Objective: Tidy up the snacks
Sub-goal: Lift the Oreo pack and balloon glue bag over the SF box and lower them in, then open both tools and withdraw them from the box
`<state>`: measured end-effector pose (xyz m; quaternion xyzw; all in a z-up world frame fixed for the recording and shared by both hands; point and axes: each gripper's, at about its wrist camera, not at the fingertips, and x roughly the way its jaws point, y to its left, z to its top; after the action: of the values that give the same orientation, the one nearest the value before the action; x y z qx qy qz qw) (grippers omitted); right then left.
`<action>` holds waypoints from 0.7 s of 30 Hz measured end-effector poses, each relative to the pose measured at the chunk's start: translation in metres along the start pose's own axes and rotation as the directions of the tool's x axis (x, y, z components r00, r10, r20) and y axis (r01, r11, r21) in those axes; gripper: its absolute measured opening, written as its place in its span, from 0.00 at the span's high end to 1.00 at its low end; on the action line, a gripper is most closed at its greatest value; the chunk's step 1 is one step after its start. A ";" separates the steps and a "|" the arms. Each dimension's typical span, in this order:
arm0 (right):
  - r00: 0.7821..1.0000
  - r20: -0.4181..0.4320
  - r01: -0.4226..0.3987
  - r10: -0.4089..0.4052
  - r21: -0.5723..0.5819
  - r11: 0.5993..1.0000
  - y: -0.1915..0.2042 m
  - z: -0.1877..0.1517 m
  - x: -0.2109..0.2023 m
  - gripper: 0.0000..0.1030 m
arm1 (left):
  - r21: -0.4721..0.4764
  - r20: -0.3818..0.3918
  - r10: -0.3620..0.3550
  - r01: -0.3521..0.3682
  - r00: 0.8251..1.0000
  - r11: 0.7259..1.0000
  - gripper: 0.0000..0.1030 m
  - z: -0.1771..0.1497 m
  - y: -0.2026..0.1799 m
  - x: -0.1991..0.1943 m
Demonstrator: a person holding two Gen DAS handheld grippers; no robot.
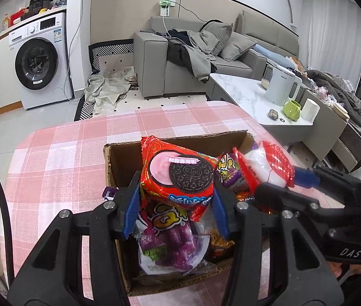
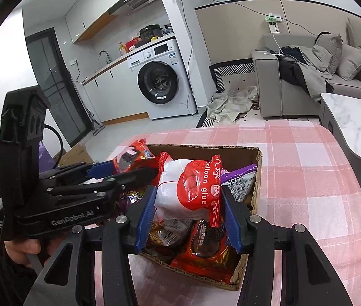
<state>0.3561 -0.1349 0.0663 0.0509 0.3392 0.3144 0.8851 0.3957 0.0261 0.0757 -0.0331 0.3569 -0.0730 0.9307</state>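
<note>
A cardboard box (image 1: 119,158) of snacks sits on the pink checked table (image 1: 60,168). My left gripper (image 1: 176,191) is shut on a red Oreo packet (image 1: 177,170), held above the box. My right gripper (image 2: 188,199) is shut on a white and red "balloon glue" packet (image 2: 188,191), also above the box (image 2: 255,186). Each gripper shows in the other's view: the right one (image 1: 279,178) with its packet (image 1: 264,164), the left one (image 2: 129,170) with the Oreo packet (image 2: 132,156). In the box lie a purple sweet-potato bag (image 1: 170,244), another Oreo packet (image 2: 206,244) and other snacks.
A marble coffee table (image 1: 241,91) with a white kettle (image 1: 282,86), green mug (image 1: 292,109) and white cup (image 1: 310,109) stands beyond the table to the right. A grey sofa (image 1: 170,58) and a washing machine (image 1: 40,61) are farther back.
</note>
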 end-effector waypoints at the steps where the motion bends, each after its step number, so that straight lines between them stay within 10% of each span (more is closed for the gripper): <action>1: 1.000 0.009 0.003 -0.003 0.000 1.000 0.001 0.002 -0.002 0.51 | 0.002 -0.001 0.000 0.000 1.000 1.000 0.55 0.000 0.000 0.001; 21: 1.000 -0.007 0.025 -0.024 0.010 1.000 -0.004 0.019 0.031 0.41 | -0.025 -0.021 0.027 -0.028 0.999 0.999 0.55 0.004 0.016 0.020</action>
<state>0.3881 -0.1174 0.0616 0.0503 0.3444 0.3020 0.8875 0.4148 0.0388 0.0642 -0.0392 0.3678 -0.0560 0.9274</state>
